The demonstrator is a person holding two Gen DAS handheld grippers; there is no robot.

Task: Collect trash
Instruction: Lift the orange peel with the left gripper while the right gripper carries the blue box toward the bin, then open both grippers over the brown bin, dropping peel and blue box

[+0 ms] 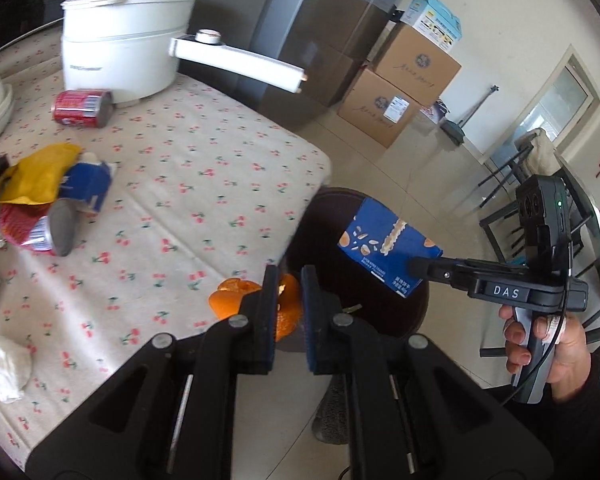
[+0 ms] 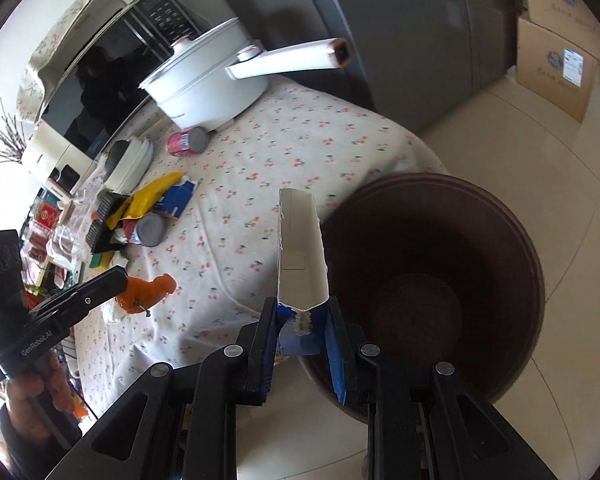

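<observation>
A surface under a cherry-print cloth spreads out ahead and to the left of both grippers, its corner ending just beside a dark brown bin that stands on the tiled floor. A white electric pot with a long handle sits at the far end of the surface, well beyond either gripper. A red can lies on its side near the pot. Closer in, off to the left of the left gripper, is a heap of rubbish: a yellow wrapper, a torn blue carton and a second can tipped over. A crumpled white tissue lies at the near left edge.

The right gripper is clamped on a blue biscuit box, gripping its lower end; the box's open white inside points away from the gripper, over the near rim of the bin. From the left wrist view the same box hangs above the bin's mouth.

The left gripper is pinched on a piece of orange peel, which sticks out between and to the left of its fingers, right over the edge of the surface beside the bin. A hand grips the right gripper's handle.
</observation>
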